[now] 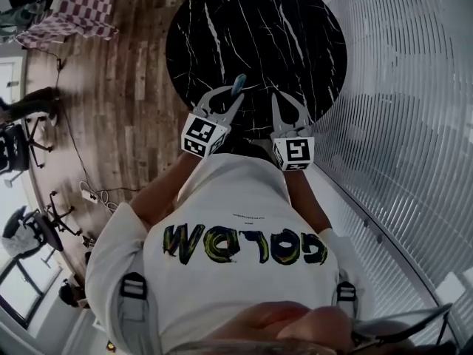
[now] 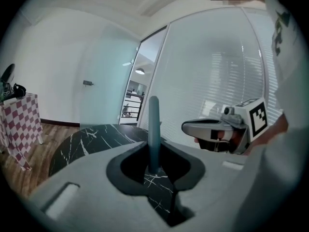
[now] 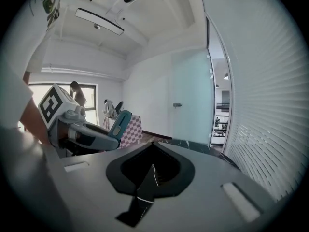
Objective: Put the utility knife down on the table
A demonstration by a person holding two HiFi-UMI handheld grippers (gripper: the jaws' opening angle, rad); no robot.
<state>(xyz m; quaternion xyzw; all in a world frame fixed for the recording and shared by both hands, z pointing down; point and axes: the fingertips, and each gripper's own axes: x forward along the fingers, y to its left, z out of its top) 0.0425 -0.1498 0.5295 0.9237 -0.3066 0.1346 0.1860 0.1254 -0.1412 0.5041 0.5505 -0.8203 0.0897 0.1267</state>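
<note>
I count one utility knife [image 1: 238, 85], two sets of tongs, the left tongs [image 1: 230, 98] and the right tongs [image 1: 288, 109], one round black marble counter [image 1: 251, 21], one checked cloth [image 1: 85, 6] and two office chairs [image 1: 16, 148].

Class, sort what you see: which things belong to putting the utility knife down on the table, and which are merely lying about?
In the job: utility knife; left gripper holding it; round black table.
Lying about: checked cloth; office chair; right gripper, empty.
</note>
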